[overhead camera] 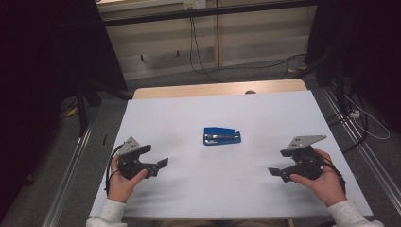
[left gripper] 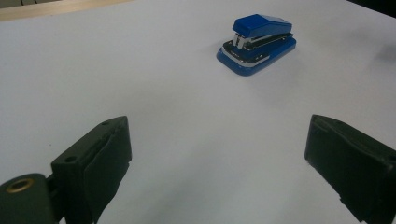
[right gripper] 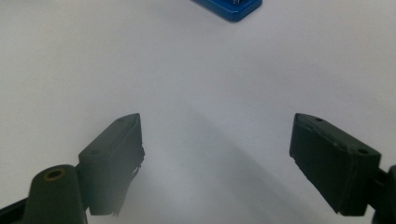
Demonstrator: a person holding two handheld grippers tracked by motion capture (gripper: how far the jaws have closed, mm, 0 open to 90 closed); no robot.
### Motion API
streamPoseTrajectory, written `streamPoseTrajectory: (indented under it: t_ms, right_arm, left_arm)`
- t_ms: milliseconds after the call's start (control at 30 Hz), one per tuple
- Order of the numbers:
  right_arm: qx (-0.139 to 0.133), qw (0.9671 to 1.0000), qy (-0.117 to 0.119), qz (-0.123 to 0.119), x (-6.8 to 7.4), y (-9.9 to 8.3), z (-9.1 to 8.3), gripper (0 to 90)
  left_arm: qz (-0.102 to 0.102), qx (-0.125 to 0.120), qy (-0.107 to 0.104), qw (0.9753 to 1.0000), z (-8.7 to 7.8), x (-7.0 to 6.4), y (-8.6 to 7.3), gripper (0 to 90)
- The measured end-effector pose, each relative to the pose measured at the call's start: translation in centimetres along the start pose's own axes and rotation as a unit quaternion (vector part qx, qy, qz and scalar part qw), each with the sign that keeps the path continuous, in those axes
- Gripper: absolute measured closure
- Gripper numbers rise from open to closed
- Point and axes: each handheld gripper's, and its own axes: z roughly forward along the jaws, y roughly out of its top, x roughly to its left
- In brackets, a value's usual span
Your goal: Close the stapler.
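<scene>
The left gripper (overhead camera: 158,166) sits near the table's (overhead camera: 189,109) front left, well left of the stapler (overhead camera: 222,135) and nearer the person. In its own view the jaws stand wide apart with nothing between them, bare white surface showing in the gap, and the stapler lies ahead, slightly right. The blue stapler rests flat at about the table's middle, closed, between the two grippers and farther from the person than both. The right gripper (overhead camera: 276,172) sits well right of the stapler, near the front right. Its jaws too are spread wide and empty.
</scene>
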Motion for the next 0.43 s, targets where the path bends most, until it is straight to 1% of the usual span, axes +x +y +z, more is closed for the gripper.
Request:
streamPoseTrajectory:
  t_ms: [200, 433]
  right_arm:
    - [-0.004, 1.0000, -0.001, 0.000, -0.02, -0.02, -0.18, 17.5]
    - [-0.005, 1.0000, -0.001, -0.002, -0.01, 0.03, -0.17, 17.5]
  left_arm:
    - [0.000, 0.004, 0.003, 1.0000, -0.67, 0.12, -0.58, 7.3]
    - [0.006, 0.009, 0.004, 0.9999, -0.65, 0.12, -1.03, 7.3]
